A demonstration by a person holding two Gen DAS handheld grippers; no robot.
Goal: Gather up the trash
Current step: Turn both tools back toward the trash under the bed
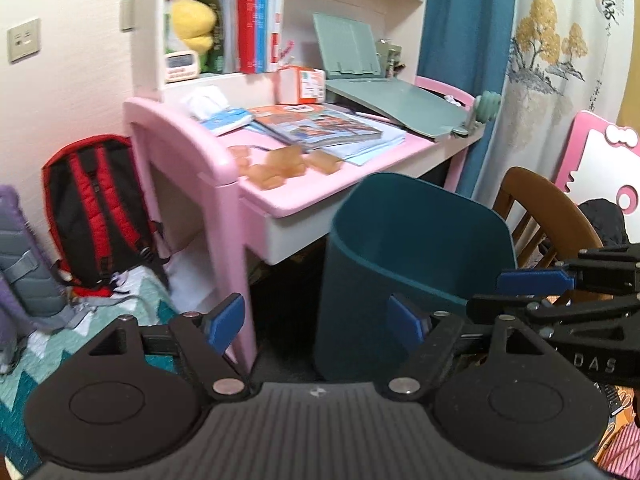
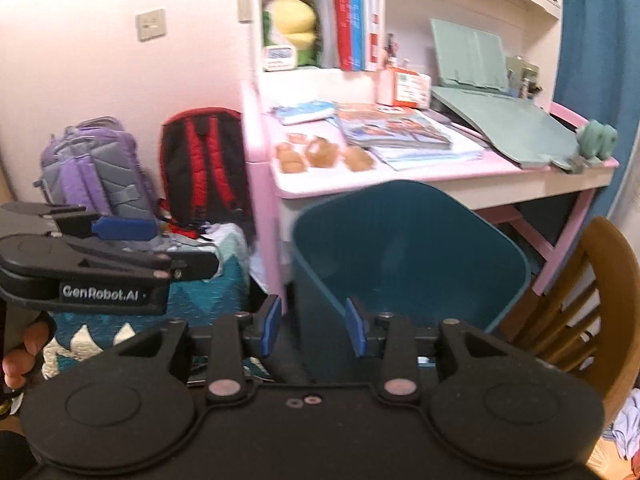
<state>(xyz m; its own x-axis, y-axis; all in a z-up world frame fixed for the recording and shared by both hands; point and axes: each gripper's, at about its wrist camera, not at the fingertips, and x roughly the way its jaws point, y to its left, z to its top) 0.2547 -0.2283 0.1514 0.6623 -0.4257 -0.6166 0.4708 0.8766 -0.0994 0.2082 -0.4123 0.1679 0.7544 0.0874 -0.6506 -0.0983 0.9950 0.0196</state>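
Several crumpled orange-brown wrappers [image 1: 280, 164] lie near the front edge of the pink desk [image 1: 176, 128]; they also show in the right wrist view [image 2: 320, 152]. A teal trash bin [image 1: 400, 260] stands on the floor in front of the desk, also seen from the right wrist [image 2: 408, 264]. My left gripper [image 1: 316, 324] is open and empty, low before the bin. My right gripper [image 2: 314, 326] is open and empty, just before the bin's near rim. Each gripper shows in the other's view, the right one at the side [image 1: 560, 280], the left one at the side [image 2: 120, 232].
Books [image 1: 320, 128], a tissue pack [image 1: 224, 116], an orange box [image 1: 300, 84] and a green book stand [image 1: 392, 100] sit on the desk. A red-black backpack [image 1: 96, 208] and a purple one [image 2: 92, 168] lean by the wall. A wooden chair [image 2: 592, 296] stands right.
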